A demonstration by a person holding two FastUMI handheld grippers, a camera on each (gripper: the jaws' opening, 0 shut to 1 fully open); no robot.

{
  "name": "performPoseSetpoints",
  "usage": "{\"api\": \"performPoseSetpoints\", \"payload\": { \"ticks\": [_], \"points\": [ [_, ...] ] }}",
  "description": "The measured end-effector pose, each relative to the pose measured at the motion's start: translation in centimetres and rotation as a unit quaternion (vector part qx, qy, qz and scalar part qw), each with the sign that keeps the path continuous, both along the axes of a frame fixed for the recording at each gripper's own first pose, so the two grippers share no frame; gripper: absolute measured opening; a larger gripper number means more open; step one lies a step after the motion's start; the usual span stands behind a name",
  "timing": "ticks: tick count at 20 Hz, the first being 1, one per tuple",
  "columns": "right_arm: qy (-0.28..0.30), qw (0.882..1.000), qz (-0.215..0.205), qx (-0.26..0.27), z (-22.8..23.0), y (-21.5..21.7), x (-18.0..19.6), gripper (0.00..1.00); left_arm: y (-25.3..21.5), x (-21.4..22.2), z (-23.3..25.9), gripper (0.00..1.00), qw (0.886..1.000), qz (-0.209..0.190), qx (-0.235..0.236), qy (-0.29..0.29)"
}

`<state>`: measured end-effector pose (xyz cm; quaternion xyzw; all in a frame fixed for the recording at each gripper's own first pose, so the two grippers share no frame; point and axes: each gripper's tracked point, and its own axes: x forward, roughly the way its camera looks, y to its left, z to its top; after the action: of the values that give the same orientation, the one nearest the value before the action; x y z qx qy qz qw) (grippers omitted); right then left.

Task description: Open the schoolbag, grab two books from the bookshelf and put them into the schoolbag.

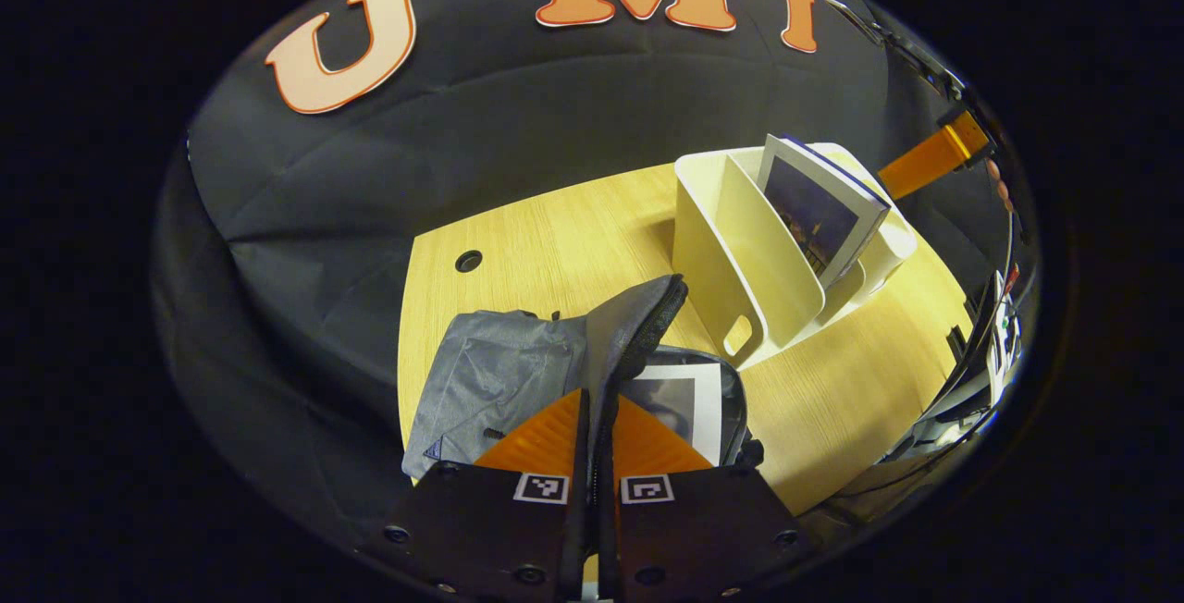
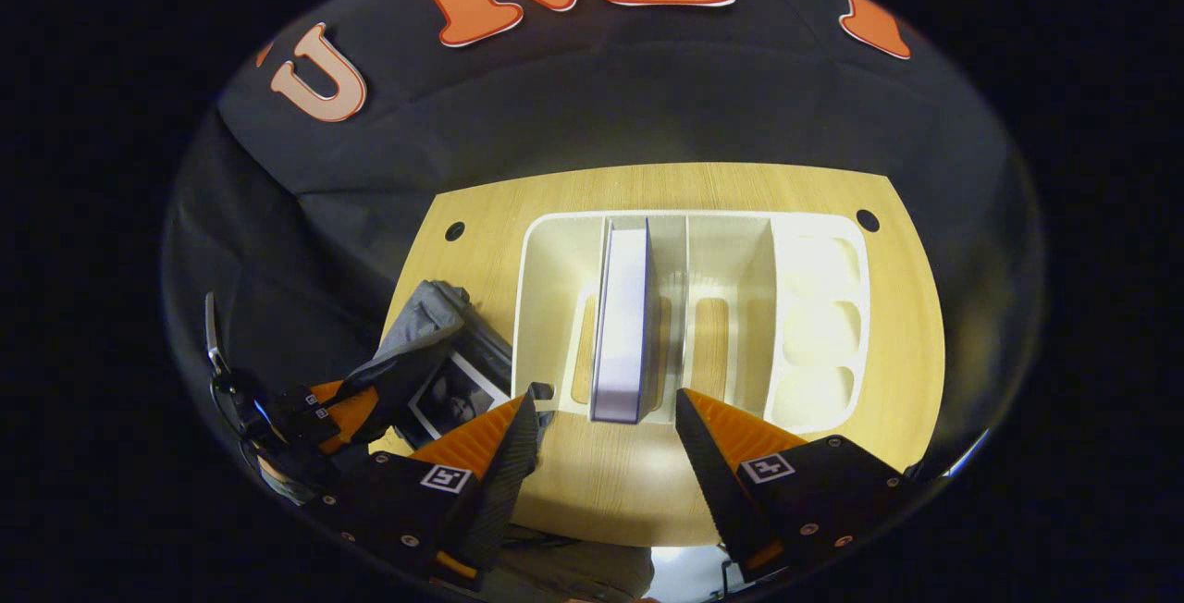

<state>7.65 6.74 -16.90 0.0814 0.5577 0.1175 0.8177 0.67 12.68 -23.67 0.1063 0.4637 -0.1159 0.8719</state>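
One book [image 2: 622, 326] stands just beyond open jaws

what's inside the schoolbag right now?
One book lies inside the open schoolbag, whose flap is pinched up by the left gripper. The flap and gripper cover the rest of the interior.

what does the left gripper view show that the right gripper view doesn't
Left gripper view: the left gripper with its fingers shut on the flap of the grey schoolbag, holding it up, and the cover of the book leaning in the white bookshelf.

Right gripper view: the right gripper, fingers open, lined up in front of that book, seen edge-on, plus the bookshelf's compartments from above.

Both: the wooden table, the bookshelf, the one book still in it, the schoolbag, and a book already inside the bag.
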Motion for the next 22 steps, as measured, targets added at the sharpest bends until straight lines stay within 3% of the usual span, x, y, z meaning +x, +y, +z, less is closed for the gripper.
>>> {"api": "performPoseSetpoints", "payload": {
  "ticks": [9, 13, 17, 18, 19, 22],
  "points": [
    [0.055, 0.998, 0.022, -0.019, -5.6, 0.7, 4.9, 0.88, 0.1, -1.3, -0.3, 0.07, 0.998, 0.061, 0.01, 0.019],
    [0.09, 0.996, -0.009, -0.01, -8.3, 1.1, 5.4, 0.8, 0.0, -1.2, -0.5, 0.06, 0.997, 0.078, 0.014, 0.025],
    [0.1, 0.995, -0.01, -0.024, -9.8, 0.7, 5.5, 0.66, -0.1, -1.3, -0.6, 0.07, 0.996, 0.087, 0.018, 0.029],
    [0.102, 0.994, -0.015, -0.029, -9.9, 0.3, 5.5, 0.47, -0.2, -1.3, -0.6, 0.07, 0.995, 0.088, 0.018, 0.029],
    [0.102, 0.994, -0.02, -0.033, -10.0, 0.0, 5.8, 0.55, -0.3, -1.3, -0.6, 0.06, 0.995, 0.091, 0.017, 0.029],
    [0.101, 0.993, -0.034, -0.044, -9.9, -1.1, 5.6, 0.41, -0.5, -1.4, -0.6, 0.06, 0.995, 0.096, 0.013, 0.026]
  ]
}}
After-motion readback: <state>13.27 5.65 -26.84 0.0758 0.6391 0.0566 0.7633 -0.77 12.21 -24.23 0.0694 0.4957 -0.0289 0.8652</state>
